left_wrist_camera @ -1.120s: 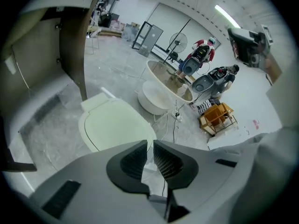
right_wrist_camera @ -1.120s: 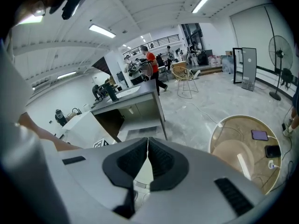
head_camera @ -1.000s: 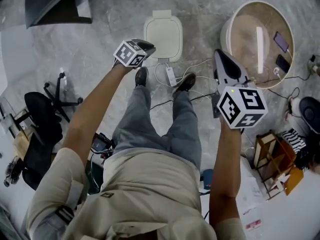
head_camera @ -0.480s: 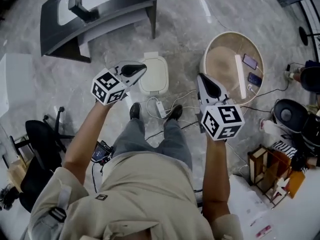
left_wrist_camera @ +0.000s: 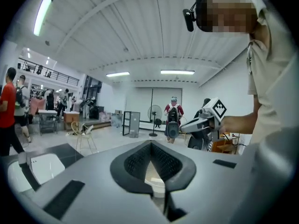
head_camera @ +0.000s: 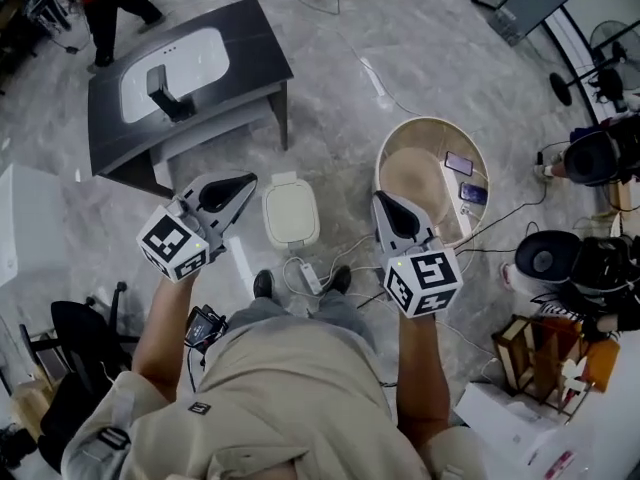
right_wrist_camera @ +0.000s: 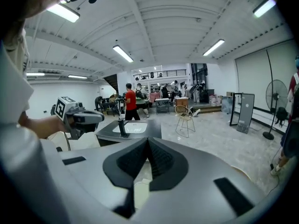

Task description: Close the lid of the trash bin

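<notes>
The white trash bin (head_camera: 291, 212) stands on the marble floor just ahead of the person's feet, with its lid lying flat on top. My left gripper (head_camera: 243, 182) hovers high to the bin's left, its tip pointing toward the bin, apart from it. To the bin's right, equally high, is my right gripper (head_camera: 381, 202). In the left gripper view the left gripper (left_wrist_camera: 150, 144) has its jaws meeting with nothing between them, and the right gripper (left_wrist_camera: 205, 120) shows beyond. The right gripper (right_wrist_camera: 148, 142) looks the same in its own view, with the left gripper (right_wrist_camera: 77, 116) at the left.
A dark table with a white basin (head_camera: 185, 78) stands beyond the bin. A round beige table (head_camera: 398, 173) carrying phones is at the right. Cables and a power strip (head_camera: 311, 274) lie by the feet. A black chair (head_camera: 70, 328) is at the left, a wooden crate (head_camera: 535, 343) at the right.
The view has risen and pulled back from the bin, which now looks smaller. Both grippers have lifted away from it, the left one drifting left. The lid stays flat.
</notes>
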{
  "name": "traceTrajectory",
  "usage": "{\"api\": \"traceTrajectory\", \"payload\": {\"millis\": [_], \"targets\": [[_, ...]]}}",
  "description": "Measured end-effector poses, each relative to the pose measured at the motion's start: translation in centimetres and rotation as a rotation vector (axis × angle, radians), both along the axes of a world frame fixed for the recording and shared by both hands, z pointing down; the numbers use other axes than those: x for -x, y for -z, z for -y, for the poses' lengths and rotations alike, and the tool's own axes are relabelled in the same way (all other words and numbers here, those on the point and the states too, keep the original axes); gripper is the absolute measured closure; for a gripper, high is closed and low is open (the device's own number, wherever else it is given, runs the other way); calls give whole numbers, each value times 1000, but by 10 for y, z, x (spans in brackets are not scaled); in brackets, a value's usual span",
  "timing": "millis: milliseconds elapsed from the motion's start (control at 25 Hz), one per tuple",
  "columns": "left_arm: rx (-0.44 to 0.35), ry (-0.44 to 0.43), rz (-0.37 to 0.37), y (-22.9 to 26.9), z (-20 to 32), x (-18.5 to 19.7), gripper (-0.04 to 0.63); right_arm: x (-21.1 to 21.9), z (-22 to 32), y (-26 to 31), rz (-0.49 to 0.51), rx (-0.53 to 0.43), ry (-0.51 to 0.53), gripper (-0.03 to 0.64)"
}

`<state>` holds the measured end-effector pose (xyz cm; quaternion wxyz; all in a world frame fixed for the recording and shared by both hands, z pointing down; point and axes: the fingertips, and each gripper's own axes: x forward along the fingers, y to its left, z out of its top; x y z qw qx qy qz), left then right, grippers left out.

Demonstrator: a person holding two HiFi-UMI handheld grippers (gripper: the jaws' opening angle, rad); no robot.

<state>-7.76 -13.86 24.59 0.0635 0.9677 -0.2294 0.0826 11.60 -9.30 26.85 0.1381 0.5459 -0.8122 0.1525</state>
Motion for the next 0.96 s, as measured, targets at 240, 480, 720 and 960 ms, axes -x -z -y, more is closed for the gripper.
{"api": "traceTrajectory", "payload": {"millis": [240,480,720,960], "targets": [[-126,-31,-43,75,-27,-2,580,-5,-18,49,-16,-92,-17,595],[-130,-73,14,93,-47,-4,580,-14,-23,77,-13,-145,-37,595],[-138,-84,23,103,-50,-5,580,-16,-17,81,-4,-152,-41,595],[-134,-77,15,104,-45,-1,580,-12,-8,81,-2,-148,-32,595]]}}
